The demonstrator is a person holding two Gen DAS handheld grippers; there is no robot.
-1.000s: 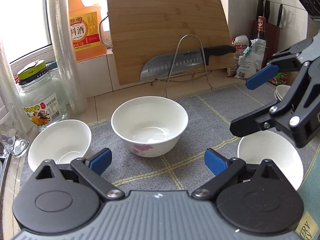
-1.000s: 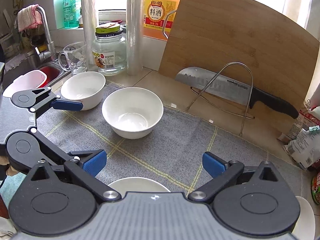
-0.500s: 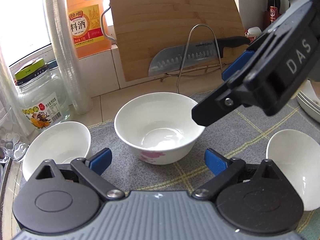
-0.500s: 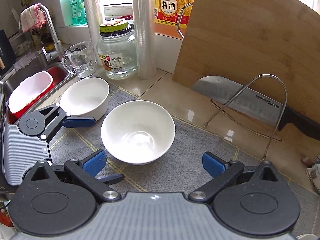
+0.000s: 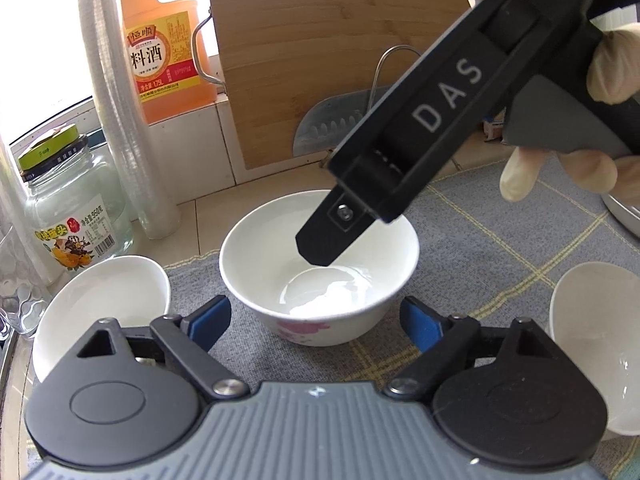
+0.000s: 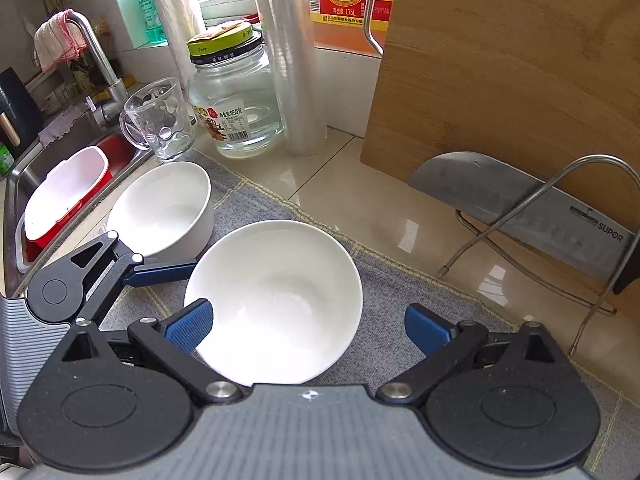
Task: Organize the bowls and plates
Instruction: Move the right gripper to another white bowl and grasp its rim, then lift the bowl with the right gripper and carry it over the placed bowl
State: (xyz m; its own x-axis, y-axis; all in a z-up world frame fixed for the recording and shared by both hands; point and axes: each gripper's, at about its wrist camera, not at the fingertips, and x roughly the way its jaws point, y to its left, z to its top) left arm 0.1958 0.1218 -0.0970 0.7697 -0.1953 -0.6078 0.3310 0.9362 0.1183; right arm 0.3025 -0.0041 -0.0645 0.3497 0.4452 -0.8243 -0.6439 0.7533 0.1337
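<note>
A white bowl with a pink flower [image 5: 320, 280] stands mid-mat, just ahead of my left gripper [image 5: 316, 324], whose jaws are closing with nothing pressed between the blue pads. My right gripper [image 6: 308, 332] is open above the same bowl [image 6: 276, 300], which sits between its pads. In the left wrist view one of its black fingers [image 5: 328, 236] dips inside the bowl. One left finger [image 6: 160, 270] reaches the bowl's left side. A smaller white bowl [image 5: 100, 300] [image 6: 164, 208] sits left, another [image 5: 592, 360] right.
A grey checked mat [image 5: 500, 240] covers the counter. Behind stand a cutting board [image 6: 500, 80], a cleaver on a wire stand [image 6: 520, 208], a cooking wine bottle [image 5: 164, 44], a glass jar [image 6: 232, 104], a film roll [image 6: 292, 60] and a mug [image 6: 156, 120]. The sink [image 6: 64, 200] lies left.
The right gripper swung left and tipped down over the flowered bowl, putting a finger inside it. The left gripper's pads drew slightly closer together, and it edged nearer the bowl.
</note>
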